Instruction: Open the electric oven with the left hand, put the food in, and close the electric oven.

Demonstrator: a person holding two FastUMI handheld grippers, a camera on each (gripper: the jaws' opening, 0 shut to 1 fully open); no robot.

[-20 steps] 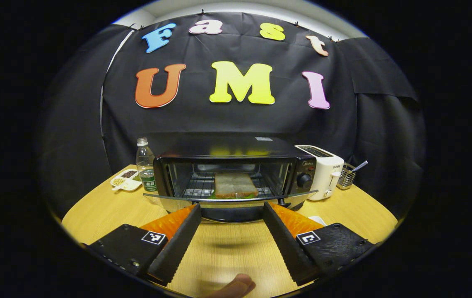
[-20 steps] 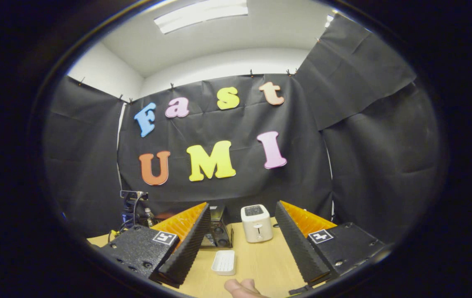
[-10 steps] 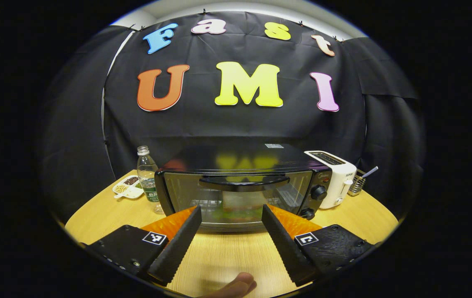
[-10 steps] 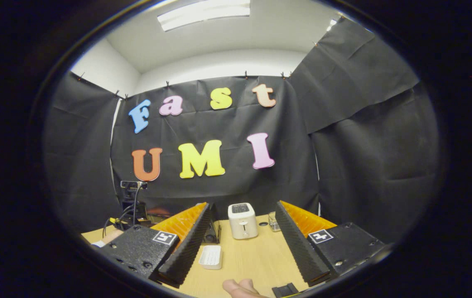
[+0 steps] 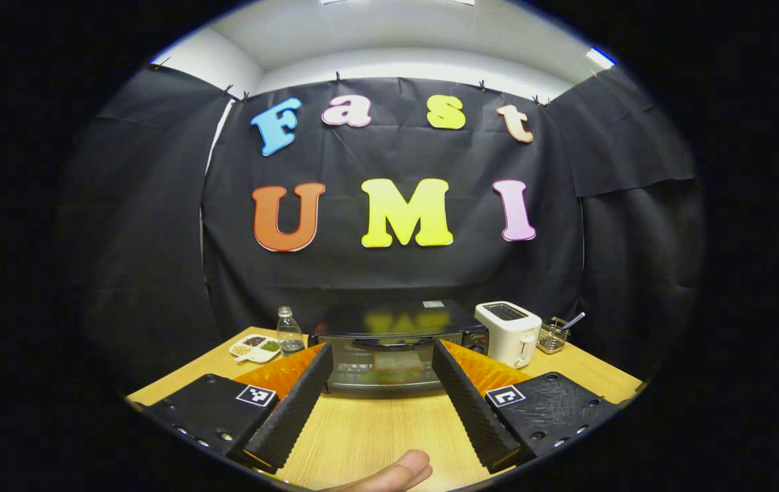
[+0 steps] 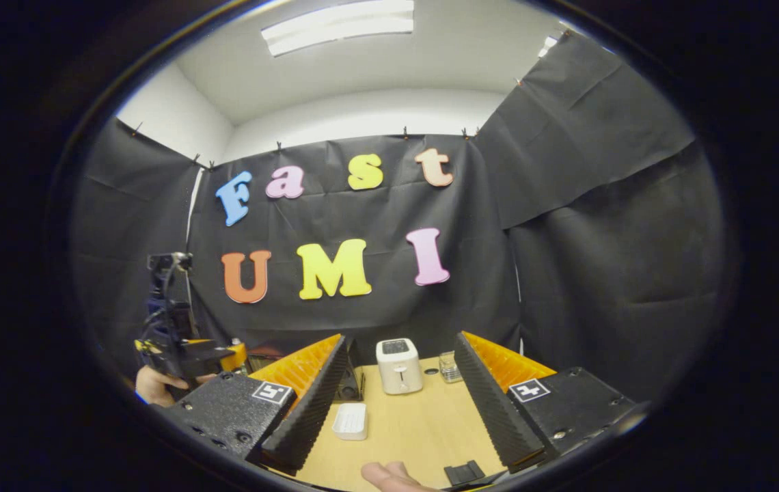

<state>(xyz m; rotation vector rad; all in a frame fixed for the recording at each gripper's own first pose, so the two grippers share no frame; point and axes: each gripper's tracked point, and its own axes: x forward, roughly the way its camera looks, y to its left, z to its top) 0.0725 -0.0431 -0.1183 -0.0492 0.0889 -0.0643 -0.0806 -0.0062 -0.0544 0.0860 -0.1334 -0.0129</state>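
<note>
Wooden table [image 5: 376, 437], oven [image 5: 393, 348] half-hidden

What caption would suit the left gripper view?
Open left gripper facing the closed electric oven with food inside, toaster beside it.

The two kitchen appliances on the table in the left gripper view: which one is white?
The toaster is white. It stands just right of the black electric oven, which has a glass door and is wider.
</note>
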